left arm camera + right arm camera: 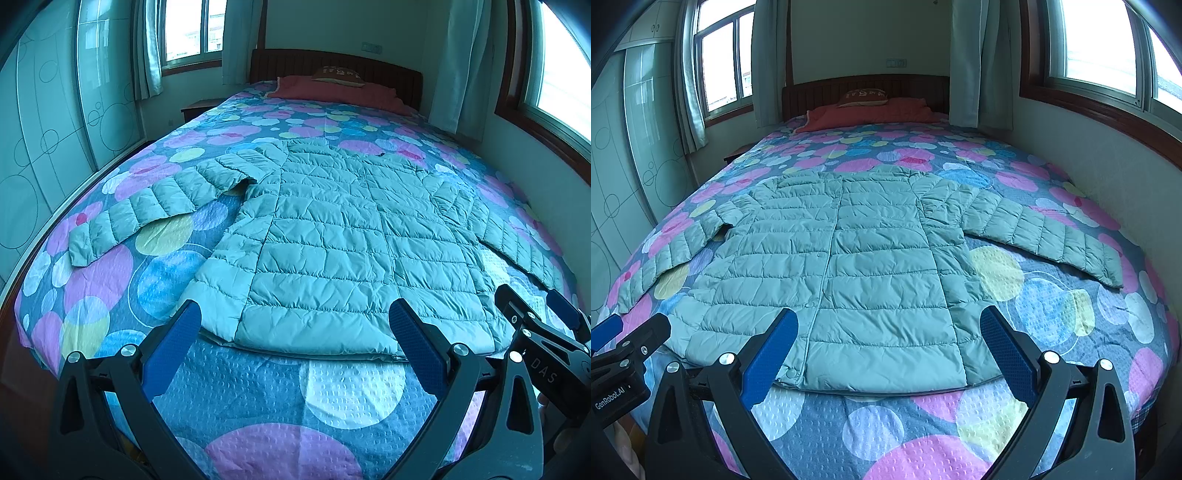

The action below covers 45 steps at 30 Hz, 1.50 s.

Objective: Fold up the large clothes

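A pale green quilted puffer jacket (pixel 332 236) (pixel 857 258) lies flat on the bed, front up, both sleeves spread out to the sides and its hem towards me. My left gripper (pixel 295 321) hovers open just short of the hem's left part, nothing between its blue pads. My right gripper (pixel 890 328) is open too, over the hem near the front closure. The right gripper also shows at the right edge of the left wrist view (pixel 535 306), and the left gripper at the left edge of the right wrist view (pixel 628 328).
The bed (pixel 258 406) (pixel 1052 314) has a bedspread of coloured circles, a red pillow (pixel 871 114) and a dark headboard (pixel 864 88) at the far end. A wardrobe (pixel 44 147) stands left, a wall with windows right (pixel 1100 155).
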Each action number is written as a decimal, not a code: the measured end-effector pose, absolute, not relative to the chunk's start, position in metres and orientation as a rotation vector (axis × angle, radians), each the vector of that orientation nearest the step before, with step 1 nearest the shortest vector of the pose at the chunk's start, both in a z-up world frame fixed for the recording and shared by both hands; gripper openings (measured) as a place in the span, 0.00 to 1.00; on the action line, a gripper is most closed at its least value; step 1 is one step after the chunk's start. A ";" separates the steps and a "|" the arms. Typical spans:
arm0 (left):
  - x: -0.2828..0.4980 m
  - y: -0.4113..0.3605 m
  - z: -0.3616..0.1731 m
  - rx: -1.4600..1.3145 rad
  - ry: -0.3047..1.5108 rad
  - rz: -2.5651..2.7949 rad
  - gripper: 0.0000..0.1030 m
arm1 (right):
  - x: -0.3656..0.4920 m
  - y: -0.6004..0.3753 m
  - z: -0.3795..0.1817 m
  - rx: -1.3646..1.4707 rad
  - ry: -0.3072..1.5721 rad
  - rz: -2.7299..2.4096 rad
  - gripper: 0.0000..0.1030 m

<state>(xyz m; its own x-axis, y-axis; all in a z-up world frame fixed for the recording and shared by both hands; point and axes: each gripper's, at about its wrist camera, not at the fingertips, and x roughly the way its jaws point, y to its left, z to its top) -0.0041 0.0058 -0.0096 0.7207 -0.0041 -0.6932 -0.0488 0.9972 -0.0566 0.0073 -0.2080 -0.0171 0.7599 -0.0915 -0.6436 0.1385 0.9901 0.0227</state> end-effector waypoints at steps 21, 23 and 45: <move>-0.004 0.006 -0.010 -0.070 0.769 0.026 0.98 | 0.007 -0.207 -0.019 0.069 0.699 -0.125 0.95; -0.004 0.006 -0.010 -0.069 0.768 0.027 0.98 | 0.008 -0.207 -0.020 0.069 0.699 -0.125 0.95; 0.025 0.052 -0.036 -0.182 0.853 0.067 0.98 | 0.026 -0.227 -0.038 0.091 0.733 -0.166 0.95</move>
